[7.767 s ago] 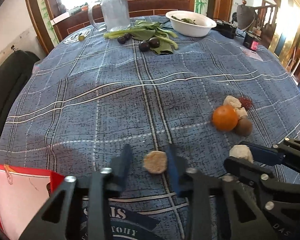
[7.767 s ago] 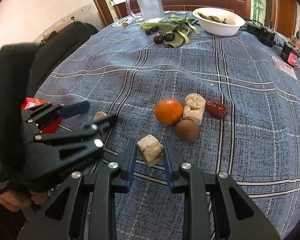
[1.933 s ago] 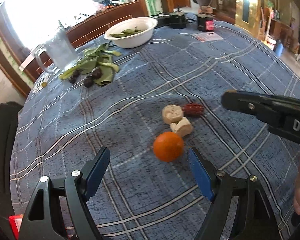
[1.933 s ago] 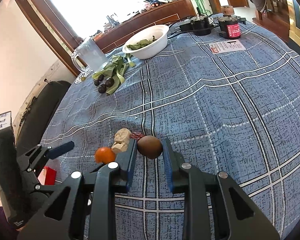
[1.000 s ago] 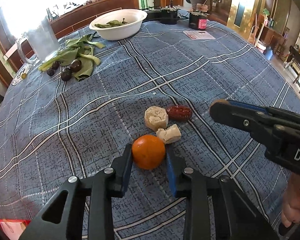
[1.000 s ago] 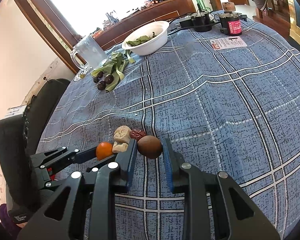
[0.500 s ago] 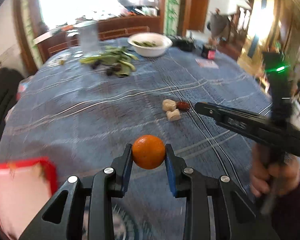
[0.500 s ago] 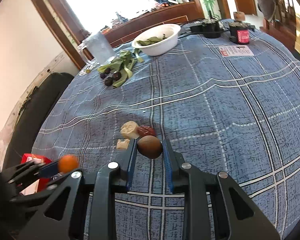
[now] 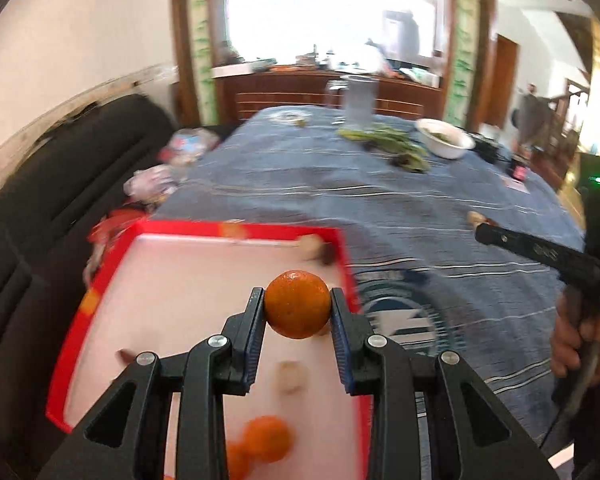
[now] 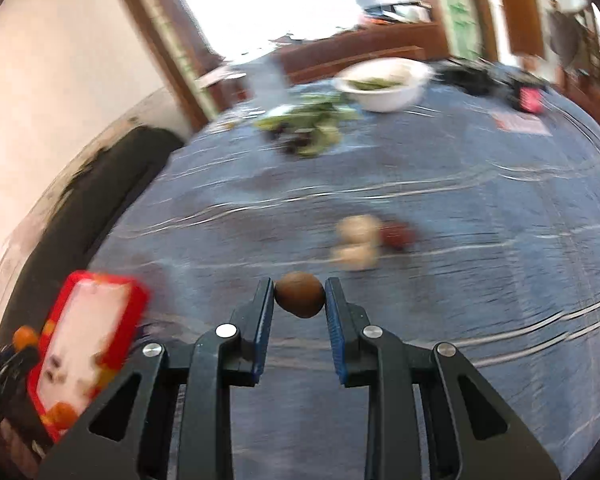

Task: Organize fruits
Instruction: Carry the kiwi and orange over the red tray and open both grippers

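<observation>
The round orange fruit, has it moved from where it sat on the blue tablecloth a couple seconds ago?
Yes. The round orange fruit is now clamped in the left gripper, lifted off the blue plaid tablecloth, over the red-rimmed white tray.

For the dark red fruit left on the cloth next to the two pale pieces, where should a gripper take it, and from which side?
Grip the dark red fruit across its middle, coming from above or from its open right side: the pale pieces crowd its left. Blur hides its exact shape, so this is a guess.

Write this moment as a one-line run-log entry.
left hand-held gripper: shut on orange, over red tray | right hand-held gripper: shut on kiwi, above table
</observation>
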Available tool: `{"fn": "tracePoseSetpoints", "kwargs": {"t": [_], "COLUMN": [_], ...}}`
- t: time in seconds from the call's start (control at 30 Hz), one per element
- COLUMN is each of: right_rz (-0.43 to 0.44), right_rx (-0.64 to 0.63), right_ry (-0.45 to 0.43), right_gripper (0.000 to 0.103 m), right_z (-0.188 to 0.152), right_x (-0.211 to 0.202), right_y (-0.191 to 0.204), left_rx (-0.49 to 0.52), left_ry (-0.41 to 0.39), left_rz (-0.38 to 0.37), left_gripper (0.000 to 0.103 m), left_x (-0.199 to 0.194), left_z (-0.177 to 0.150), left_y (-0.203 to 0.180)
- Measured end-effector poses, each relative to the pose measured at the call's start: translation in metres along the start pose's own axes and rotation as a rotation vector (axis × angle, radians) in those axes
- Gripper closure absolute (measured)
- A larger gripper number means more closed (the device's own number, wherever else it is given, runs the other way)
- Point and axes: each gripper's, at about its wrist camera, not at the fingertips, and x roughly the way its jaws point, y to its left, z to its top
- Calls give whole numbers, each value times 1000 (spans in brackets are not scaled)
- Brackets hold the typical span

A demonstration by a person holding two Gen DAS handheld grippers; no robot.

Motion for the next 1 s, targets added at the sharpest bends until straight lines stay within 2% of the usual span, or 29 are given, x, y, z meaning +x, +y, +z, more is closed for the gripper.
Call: {"fn": "tracePoseSetpoints", "kwargs": {"t": [0.27, 0.43, 0.57, 0.77, 1.0], "right_rz": [224, 251, 267, 253, 233], "right_rx": [-244, -368, -399, -421, -439], "right_ry": [45, 79, 117, 169, 191], "right_gripper": [75, 75, 75, 75, 74], "right_z": [-37, -66, -80, -93, -101], "right_x": [4, 11, 19, 31, 38], "right_y": [145, 194, 211, 217, 221], "left_rx": [-63, -85, -88, -96, -89], "left_ry": [14, 30, 41, 71, 112], "left_rz": [87, 120, 152, 167, 183], "left_gripper": [72, 72, 72, 71, 71], "left_x": [9, 14, 18, 24, 33], "left_z": [-17, -25, -30, -36, -41], "left_y": [41, 59, 66, 72, 72]}}
